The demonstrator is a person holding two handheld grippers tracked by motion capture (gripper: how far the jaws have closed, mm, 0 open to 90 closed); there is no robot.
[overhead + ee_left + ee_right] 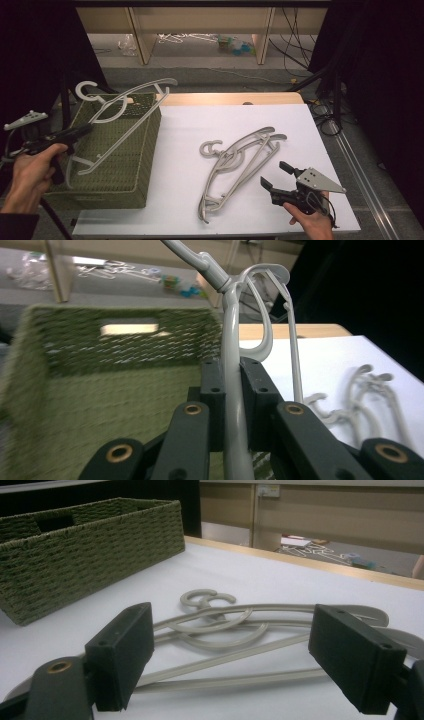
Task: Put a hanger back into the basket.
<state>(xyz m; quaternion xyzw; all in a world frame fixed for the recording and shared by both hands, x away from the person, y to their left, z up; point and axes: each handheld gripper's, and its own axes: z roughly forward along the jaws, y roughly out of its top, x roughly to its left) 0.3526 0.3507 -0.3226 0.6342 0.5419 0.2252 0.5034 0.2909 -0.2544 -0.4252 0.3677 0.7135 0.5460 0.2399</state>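
Note:
A grey plastic hanger (150, 109) hangs tilted over the green woven basket (120, 170) at the table's left. My left gripper (84, 129) is shut on one of its thin rods (231, 365), which runs up between the pads in the left gripper view, above the basket's inside (100, 380). A loose pile of grey hangers (240, 160) lies on the white tabletop. My right gripper (274, 175) stands open just in front of that pile, low over the table. Nothing sits between its jaws, and the hangers (225, 630) lie beyond them.
The white tabletop (185, 130) has a wooden strip along its far edge (230, 98). Beyond it stand shelf legs and some clutter on the floor (235, 45). Cables (320, 115) trail off the table's right side. The basket's side wall (85, 545) faces my right gripper.

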